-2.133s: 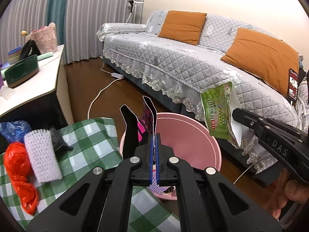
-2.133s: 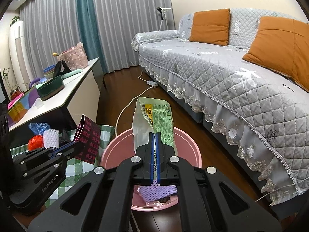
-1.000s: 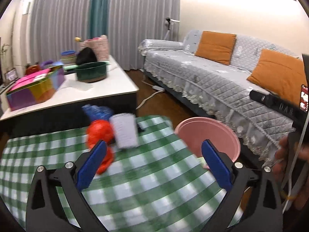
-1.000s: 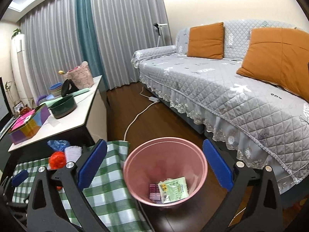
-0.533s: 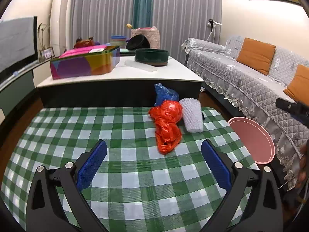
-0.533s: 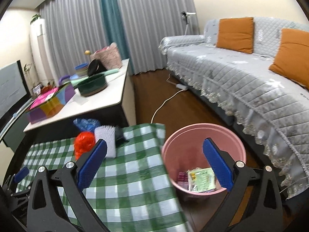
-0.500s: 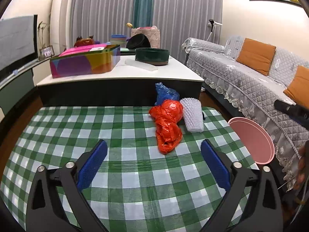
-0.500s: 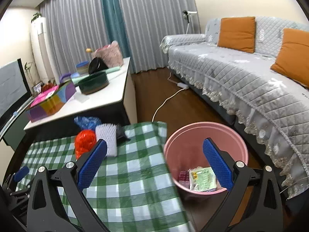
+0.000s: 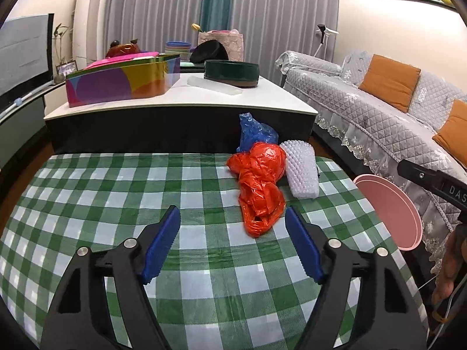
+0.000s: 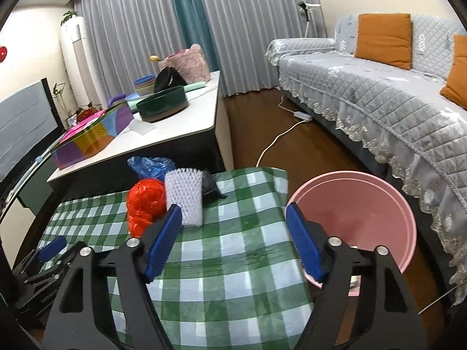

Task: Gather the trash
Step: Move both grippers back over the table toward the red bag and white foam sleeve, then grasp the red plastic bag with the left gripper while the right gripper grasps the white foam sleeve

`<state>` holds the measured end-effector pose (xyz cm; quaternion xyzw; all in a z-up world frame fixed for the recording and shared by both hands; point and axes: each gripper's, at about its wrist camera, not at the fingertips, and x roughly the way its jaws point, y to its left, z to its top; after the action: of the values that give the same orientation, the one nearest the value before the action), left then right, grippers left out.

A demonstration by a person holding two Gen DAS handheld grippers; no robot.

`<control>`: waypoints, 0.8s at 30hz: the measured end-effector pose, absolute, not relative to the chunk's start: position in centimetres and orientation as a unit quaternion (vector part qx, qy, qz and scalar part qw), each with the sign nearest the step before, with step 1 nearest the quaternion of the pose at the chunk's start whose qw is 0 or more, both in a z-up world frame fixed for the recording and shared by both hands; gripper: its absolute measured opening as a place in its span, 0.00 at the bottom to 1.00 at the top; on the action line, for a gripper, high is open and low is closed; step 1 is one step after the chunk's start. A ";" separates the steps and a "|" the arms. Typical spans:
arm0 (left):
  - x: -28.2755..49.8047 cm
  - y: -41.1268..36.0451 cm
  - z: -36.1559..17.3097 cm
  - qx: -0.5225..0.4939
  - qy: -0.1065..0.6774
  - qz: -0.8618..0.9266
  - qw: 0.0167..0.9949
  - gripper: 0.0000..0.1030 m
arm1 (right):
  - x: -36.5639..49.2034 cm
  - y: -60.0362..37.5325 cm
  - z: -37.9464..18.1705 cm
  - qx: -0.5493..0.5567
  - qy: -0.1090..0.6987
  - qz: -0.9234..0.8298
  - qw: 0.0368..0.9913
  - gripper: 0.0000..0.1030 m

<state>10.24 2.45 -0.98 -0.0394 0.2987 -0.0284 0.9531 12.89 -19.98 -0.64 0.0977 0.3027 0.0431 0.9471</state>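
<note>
The left hand-held gripper (image 9: 233, 246) hovers over the green-checked surface (image 9: 116, 192), jaws closing on nothing. A crumpled orange plastic bag (image 9: 259, 186) touches a white bumpy foam sleeve (image 9: 300, 172). The right hand-held gripper (image 10: 230, 240) is likewise closing and empty, beside the round pink plastic bin (image 10: 364, 204).

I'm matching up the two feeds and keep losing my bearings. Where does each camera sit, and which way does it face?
Left wrist: on the left gripper, facing across the checked table to the orange bag; the person's hand shows at right.
Right wrist: on the right gripper, facing the table's far corner and pink bin; jaws closing, nothing between.
Shared: bag, foam net, bin, sofa.
</note>
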 end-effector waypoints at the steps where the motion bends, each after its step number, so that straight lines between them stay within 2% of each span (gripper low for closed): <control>1: 10.5 2.3 -1.2 -0.038 0.300 -0.029 0.953 0.70 | 13.1 -19.8 -0.8 0.099 0.304 0.046 0.947 0.66; 13: 13.1 1.4 -3.0 -0.047 0.313 -0.040 0.948 0.70 | 15.5 -19.4 -3.4 0.118 0.326 0.064 0.936 0.57; 24: 16.3 0.1 -4.3 -0.057 0.325 -0.052 0.943 0.70 | 18.1 -18.1 -5.2 0.133 0.338 0.096 0.927 0.56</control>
<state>16.32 0.11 -4.29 -0.0566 0.3250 -0.0523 0.9426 18.06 -18.08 -5.19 0.1326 0.3380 0.0960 0.9268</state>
